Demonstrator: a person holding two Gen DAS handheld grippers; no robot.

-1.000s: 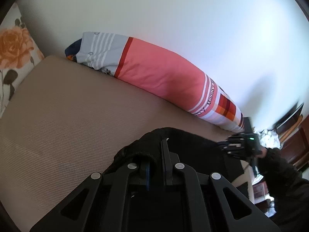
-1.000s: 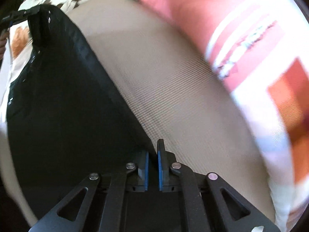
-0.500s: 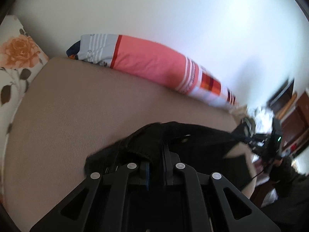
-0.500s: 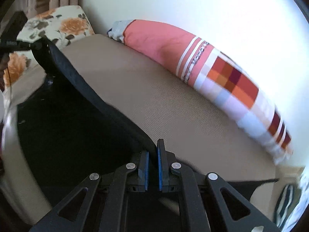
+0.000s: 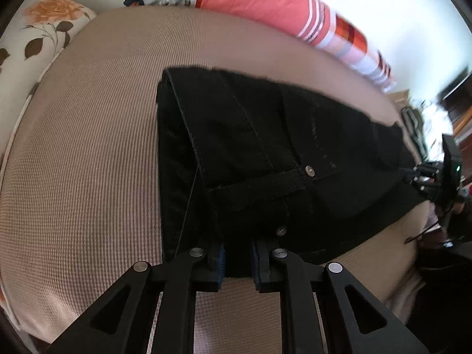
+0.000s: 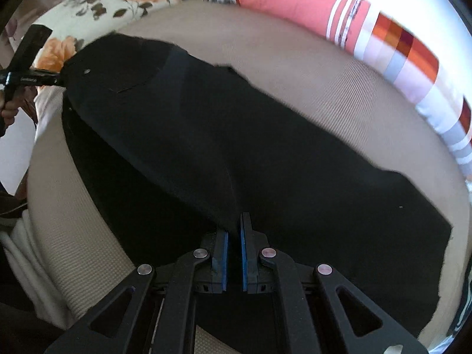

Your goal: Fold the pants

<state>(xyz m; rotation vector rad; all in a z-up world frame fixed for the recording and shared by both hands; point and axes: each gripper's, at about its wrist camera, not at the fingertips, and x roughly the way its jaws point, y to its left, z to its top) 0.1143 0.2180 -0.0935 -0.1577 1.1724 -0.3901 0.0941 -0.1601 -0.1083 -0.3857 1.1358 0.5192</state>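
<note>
Black pants (image 5: 265, 147) lie stretched across the beige mattress (image 5: 88, 162). My left gripper (image 5: 237, 261) is shut on the waistband end, near a metal button (image 5: 309, 170). My right gripper (image 6: 234, 249) is shut on a raised fold of the pants (image 6: 236, 153) further down the legs. The right gripper also shows far right in the left wrist view (image 5: 433, 177). The left gripper shows at the far left in the right wrist view (image 6: 26, 79). The leg hems lie flat at the right (image 6: 413, 221).
A long pink and striped bolster pillow (image 5: 265, 3) lies along the white wall behind the mattress. A floral pillow (image 5: 38, 26) sits at the left end. Dark wooden furniture (image 5: 460, 118) stands beyond the mattress's right end.
Both grippers have come down and forward. The pants, held bunched and lifted before, now lie spread out along the mattress between the two grippers.
</note>
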